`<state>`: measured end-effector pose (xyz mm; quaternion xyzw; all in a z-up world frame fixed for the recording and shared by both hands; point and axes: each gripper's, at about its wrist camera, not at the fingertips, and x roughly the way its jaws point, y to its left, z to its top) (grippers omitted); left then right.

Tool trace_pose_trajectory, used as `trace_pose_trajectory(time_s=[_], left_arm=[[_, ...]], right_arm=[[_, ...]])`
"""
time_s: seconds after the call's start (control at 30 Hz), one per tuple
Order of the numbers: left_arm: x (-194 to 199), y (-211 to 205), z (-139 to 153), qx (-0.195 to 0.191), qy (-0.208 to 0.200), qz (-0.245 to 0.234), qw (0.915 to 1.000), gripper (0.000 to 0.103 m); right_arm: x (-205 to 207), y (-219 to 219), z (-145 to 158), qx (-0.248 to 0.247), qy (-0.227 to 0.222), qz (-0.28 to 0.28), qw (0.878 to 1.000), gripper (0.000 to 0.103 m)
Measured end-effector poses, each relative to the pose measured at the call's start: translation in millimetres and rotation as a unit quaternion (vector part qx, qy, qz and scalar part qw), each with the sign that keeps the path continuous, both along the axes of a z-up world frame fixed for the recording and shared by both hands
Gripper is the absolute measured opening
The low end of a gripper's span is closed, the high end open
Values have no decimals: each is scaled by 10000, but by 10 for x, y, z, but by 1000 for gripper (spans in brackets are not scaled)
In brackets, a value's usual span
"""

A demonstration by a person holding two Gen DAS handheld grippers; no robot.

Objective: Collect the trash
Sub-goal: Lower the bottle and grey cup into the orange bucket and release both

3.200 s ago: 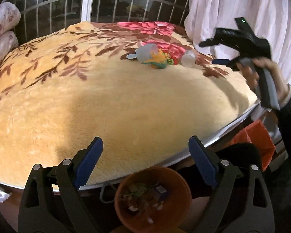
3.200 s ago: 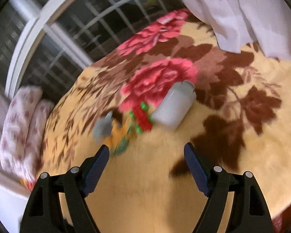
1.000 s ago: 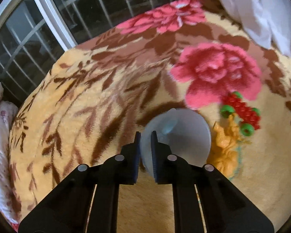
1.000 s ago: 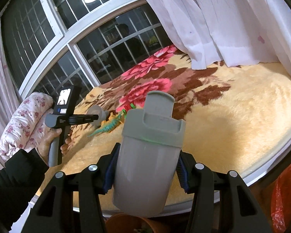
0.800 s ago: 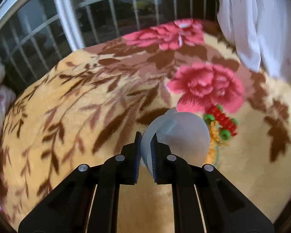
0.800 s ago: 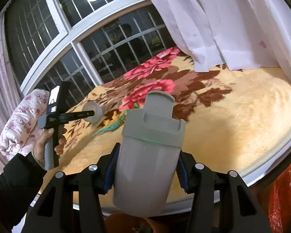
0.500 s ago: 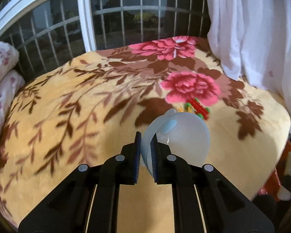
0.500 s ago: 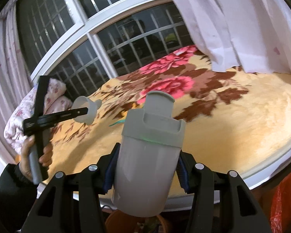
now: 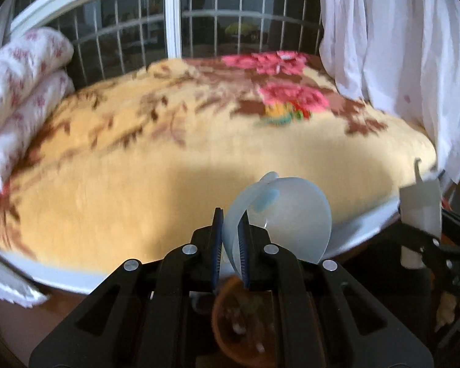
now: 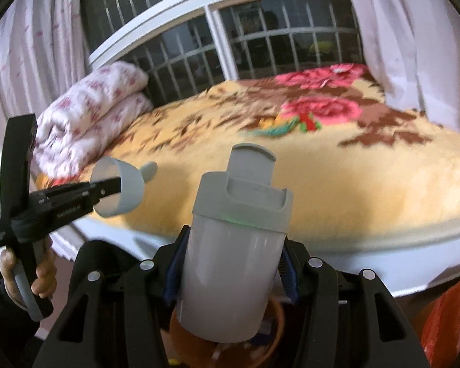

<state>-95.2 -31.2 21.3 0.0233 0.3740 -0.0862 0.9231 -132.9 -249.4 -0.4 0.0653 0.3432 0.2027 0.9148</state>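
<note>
Pinching a translucent cup's (image 9: 286, 211) rim, left claw (image 9: 230, 245) closed — right claw (image 10: 230, 263) clamps grey bottle (image 10: 236, 245).

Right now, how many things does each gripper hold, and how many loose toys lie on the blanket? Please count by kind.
Grey bottle, held in the right gripper: 1
Translucent cup, pinched in the left gripper: 1
Colourful toy, lying on the blanket: 1
Total: 3

Readable text: none in either view.
Left claw (image 10: 107, 187): faint pale marking on its black body at about 8 o'clock in the right wrist view, too blurred to read.
</note>
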Motion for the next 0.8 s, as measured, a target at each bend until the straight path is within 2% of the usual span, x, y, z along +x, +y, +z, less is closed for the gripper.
trace_pose_trajectory(time_s=[0.1, 0.33, 0.63, 0.8], left_arm=[[-220, 83, -289, -73, 309, -60, 9995, 10], [-498, 137, -633, -133, 630, -176, 9978, 10], [-590, 128, -658, -118, 455, -258, 9986, 10], [-561, 83, -706, -111, 537, -341, 9979, 10]], right_arm=[[-171, 111, -150, -124, 183, 108, 9997, 51], [-370, 287, -368, -269, 393, 102, 9988, 51], [-400, 456, -448, -463, 446, 145, 9978, 51], [-408, 473, -487, -557, 488, 138, 9972, 51]])
